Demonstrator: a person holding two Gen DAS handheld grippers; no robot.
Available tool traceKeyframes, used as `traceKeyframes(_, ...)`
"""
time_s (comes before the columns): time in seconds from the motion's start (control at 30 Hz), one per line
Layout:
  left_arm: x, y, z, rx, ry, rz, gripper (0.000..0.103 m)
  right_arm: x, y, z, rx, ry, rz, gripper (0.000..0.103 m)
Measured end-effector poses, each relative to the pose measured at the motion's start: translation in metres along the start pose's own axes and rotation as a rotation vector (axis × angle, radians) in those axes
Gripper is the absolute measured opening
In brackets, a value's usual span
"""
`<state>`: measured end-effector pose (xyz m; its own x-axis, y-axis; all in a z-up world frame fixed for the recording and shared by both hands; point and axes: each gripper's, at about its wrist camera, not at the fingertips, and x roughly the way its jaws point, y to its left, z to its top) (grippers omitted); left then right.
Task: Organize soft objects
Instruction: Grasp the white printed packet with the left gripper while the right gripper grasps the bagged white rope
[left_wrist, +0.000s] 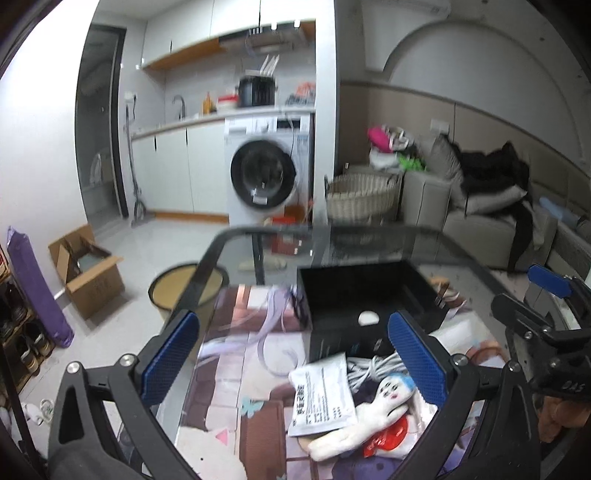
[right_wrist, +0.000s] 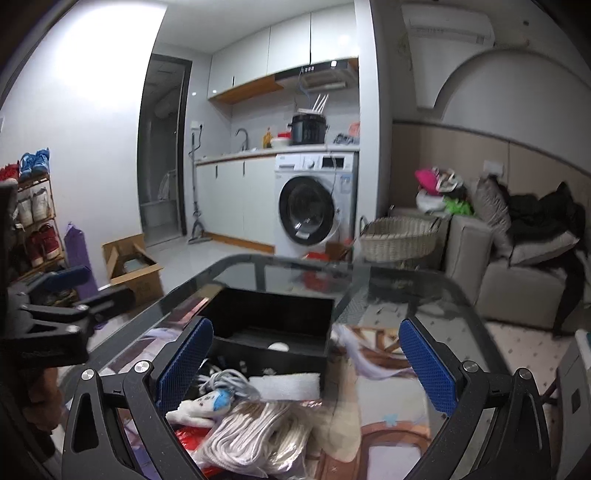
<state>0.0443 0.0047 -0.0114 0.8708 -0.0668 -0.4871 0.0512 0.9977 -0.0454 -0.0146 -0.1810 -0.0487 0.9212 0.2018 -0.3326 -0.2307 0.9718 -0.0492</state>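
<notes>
Both grippers are hovering over the near edge of the glass table, fingers spread wide and holding nothing: left gripper and right gripper are each framing the clutter below. Nearest, under the left gripper, a white rag doll with blue hair is lying face up on something red, a printed white pouch overlapping its left side. Under the right gripper a bundle of white rope is sitting in front, the doll's blue head poking out just behind it, next to a coiled grey cable. A white towel is lying just in front of the black box. The box is open, with only one small white lump showing on its floor; it is probably the drop spot, so sorting looks barely begun. Further back, off the table, a wicker basket is standing beside the sofa, the washing machine behind. Risks: the pile is overlapping, so closing on the doll is likely dragging the pouch or cable along; rope loops could be snagging a finger; the two grippers are working close together and could be bumping; the glass is slick, so a sideways nudge could push things off the near edge.
</notes>
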Motion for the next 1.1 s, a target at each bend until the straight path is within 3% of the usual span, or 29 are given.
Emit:
traceKeyframes(0.13,0.023,-0.002,-0.002,0.01,0.111,-0.007,0.103,0.019,-0.003,-0.001,0.02,0.117,0.042,0.102)
traceKeyframes(0.27,0.054,-0.006,-0.016,0.025,0.275,-0.021,0.103,0.042,-0.004,-0.005,0.037,0.24,0.073,0.102)
traceKeyframes(0.37,0.078,-0.006,-0.029,0.019,0.388,-0.037,0.103,0.063,-0.008,-0.014,0.07,0.361,0.112,0.092)
traceKeyframes(0.47,0.092,-0.006,-0.037,0.015,0.452,-0.049,0.102,0.082,-0.007,-0.025,0.08,0.458,0.139,0.084)
traceKeyframes(0.67,0.108,-0.004,-0.054,-0.013,0.547,-0.068,0.1,0.093,0.006,-0.049,0.041,0.535,0.167,0.071)
traceKeyframes(0.8,0.117,-0.005,-0.064,-0.009,0.603,-0.072,0.077,0.101,0.01,-0.06,0.027,0.567,0.176,0.07)
traceKeyframes(0.9,0.114,-0.012,-0.063,0.04,0.592,-0.045,0.062,0.105,0.01,-0.064,0.021,0.567,0.18,0.07)
traceKeyframes(1.1,0.112,-0.008,-0.058,0.031,0.6,-0.046,0.048,0.104,0.01,-0.068,0.027,0.584,0.197,0.07)
